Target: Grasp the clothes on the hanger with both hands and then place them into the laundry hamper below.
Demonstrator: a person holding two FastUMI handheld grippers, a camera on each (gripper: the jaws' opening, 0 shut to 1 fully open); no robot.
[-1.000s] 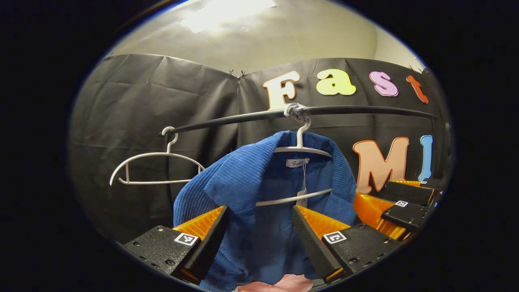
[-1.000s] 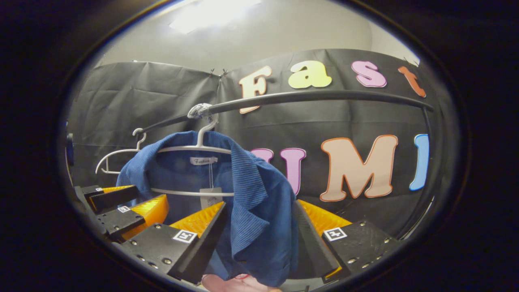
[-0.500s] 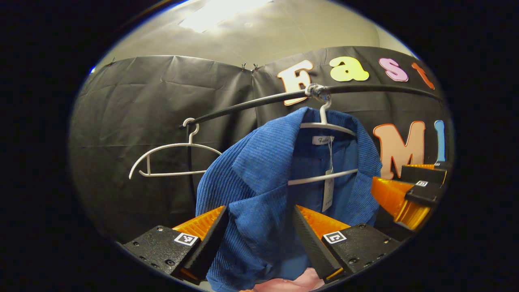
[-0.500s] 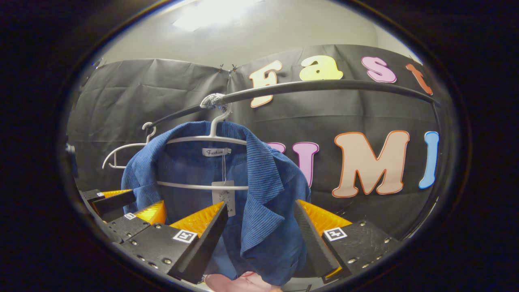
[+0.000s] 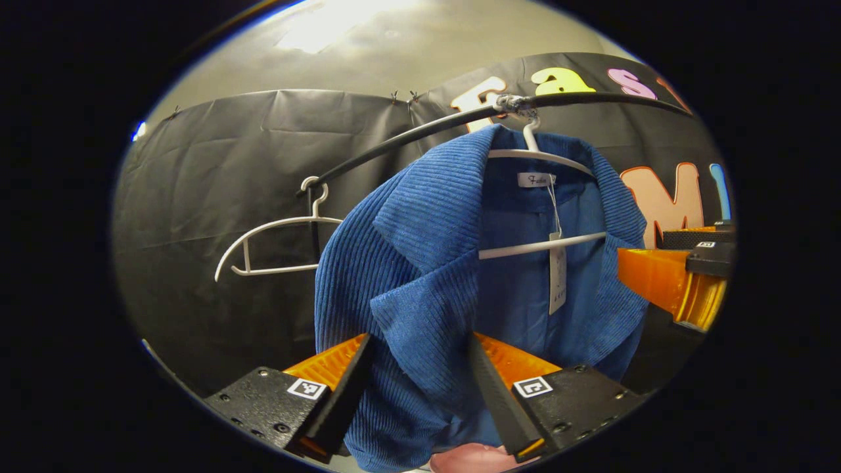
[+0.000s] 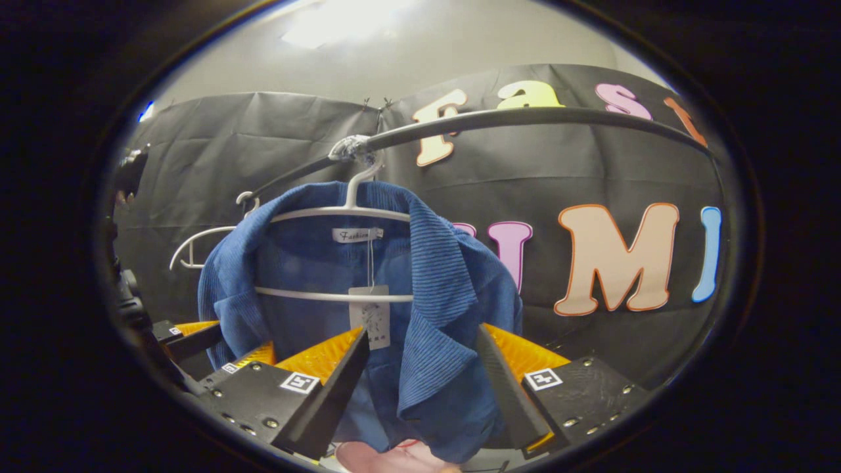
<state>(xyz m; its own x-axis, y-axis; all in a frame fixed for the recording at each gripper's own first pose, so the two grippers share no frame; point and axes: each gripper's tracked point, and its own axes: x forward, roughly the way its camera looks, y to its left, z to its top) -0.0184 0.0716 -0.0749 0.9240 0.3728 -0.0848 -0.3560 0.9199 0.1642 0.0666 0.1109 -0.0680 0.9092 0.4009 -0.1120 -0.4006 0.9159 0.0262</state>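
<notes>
A blue ribbed jacket [image 5: 427, 263] hangs on a white hanger [image 5: 545, 154] from a black rail [image 5: 407, 138]. In the left gripper view my left gripper [image 5: 419, 341] is open, its fingers either side of the jacket's near lapel and front edge, not pressing. In the right gripper view the same jacket [image 6: 433, 309] hangs on its hanger [image 6: 341, 211], and my right gripper [image 6: 424, 335] is open astride the other lapel. The right gripper [image 5: 683, 276] also shows at the right of the left gripper view, and the left gripper [image 6: 197, 338] at the lower left of the right gripper view.
An empty white hanger [image 5: 276, 243] hangs farther along the rail [image 6: 525, 118], beside the jacket. A paper tag [image 6: 369, 315] dangles inside the collar. Something pink [image 5: 473, 456] shows below the jacket at the bottom edge. The black cloth wall stands close behind.
Both grippers have moved in toward the jacket, which now looks larger and higher. Each lapel sits deeper between the fingers. The fingers remain apart.
</notes>
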